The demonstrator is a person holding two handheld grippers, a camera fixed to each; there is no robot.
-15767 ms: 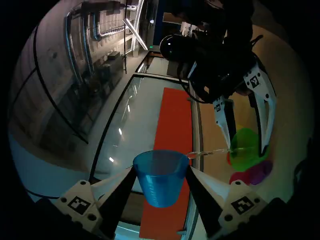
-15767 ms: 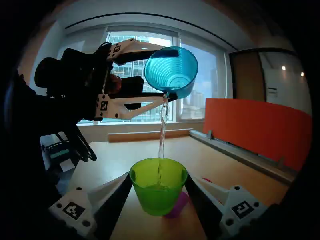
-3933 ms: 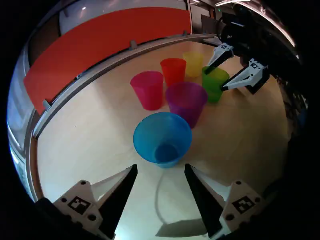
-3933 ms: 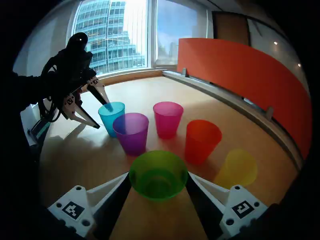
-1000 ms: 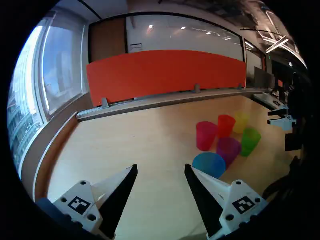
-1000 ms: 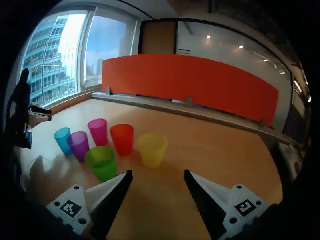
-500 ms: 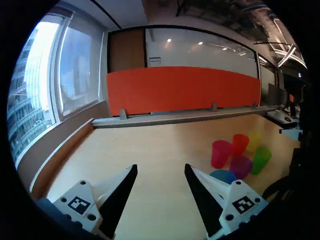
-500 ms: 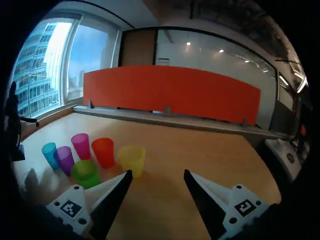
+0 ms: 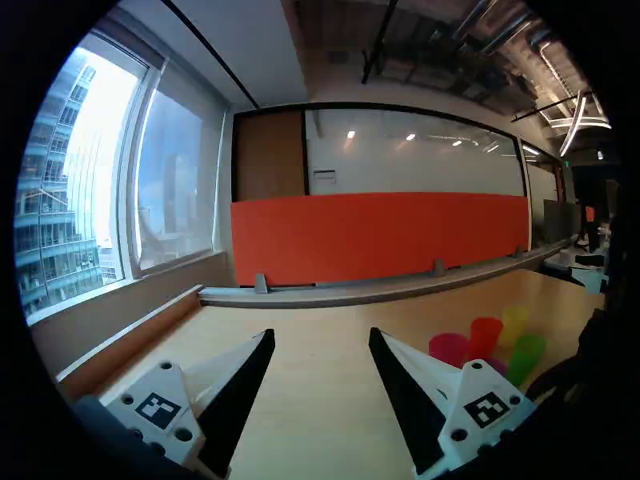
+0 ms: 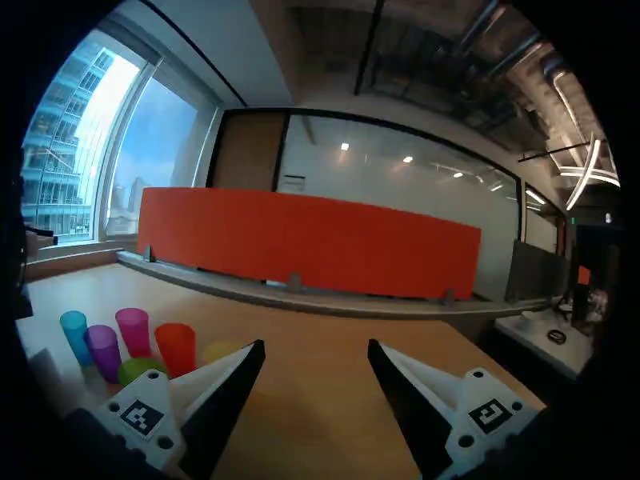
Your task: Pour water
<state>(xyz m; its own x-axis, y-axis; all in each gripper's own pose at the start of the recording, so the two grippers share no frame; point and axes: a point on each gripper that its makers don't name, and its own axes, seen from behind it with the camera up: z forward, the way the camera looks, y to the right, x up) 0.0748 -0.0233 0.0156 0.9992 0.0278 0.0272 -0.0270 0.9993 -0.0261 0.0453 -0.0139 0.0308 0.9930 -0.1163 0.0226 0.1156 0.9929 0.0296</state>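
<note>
Cups (image 10: 176, 346) stand upright, bunched on the table (image 10: 316, 416), at about 8 o'clock from the right gripper (image 10: 316, 344) and 4 o'clock from the left gripper (image 9: 320, 334). Both grippers are spread wide and empty, and neither's lined up on a cup, I'd say.

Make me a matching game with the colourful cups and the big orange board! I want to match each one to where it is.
Places are as seen in the right gripper view.

Things:
1. blue cup
2. pink cup
3. green cup
4. orange board

Places:
A. standing upright along the far edge of the table
B. farthest left of all the cups
C. nearest the camera, in front of the other cups
D. between the purple cup and the red cup, a little farther back

Pairs: 1-B, 2-D, 3-C, 4-A
</note>
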